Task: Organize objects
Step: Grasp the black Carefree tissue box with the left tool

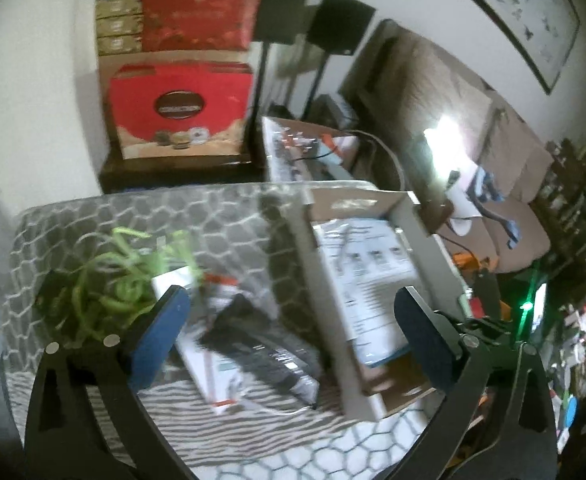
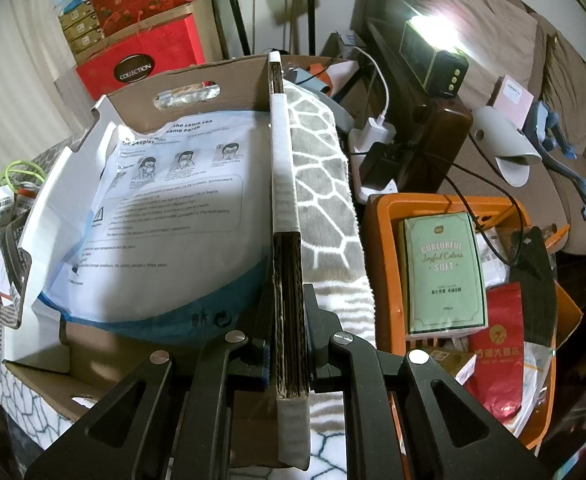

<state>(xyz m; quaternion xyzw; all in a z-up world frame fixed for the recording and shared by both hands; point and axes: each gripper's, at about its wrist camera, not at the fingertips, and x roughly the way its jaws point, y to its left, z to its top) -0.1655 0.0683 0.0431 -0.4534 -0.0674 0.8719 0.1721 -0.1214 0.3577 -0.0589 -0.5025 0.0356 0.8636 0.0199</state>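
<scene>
1. The black packet (image 1: 261, 356) lies flat on the blanket (image 1: 93, 216), just beside the box (image 1: 321, 280) wall, on the side away from your right hand.
2. Its long axis runs diagonally, roughly along that wall.
3. Your left gripper (image 1: 293, 336) hangs over it, jaws spread wide, nothing between them; it is the nearer tool.
4. Your right gripper (image 2: 289, 360) is clamped on the box's near wall, steadying it.
5. The mask bag (image 2: 165, 208) already lies inside.

Corrugated cardboard box (image 2: 285, 280) (matt); glossy plastic mask packet (image 2: 165, 216).
</scene>
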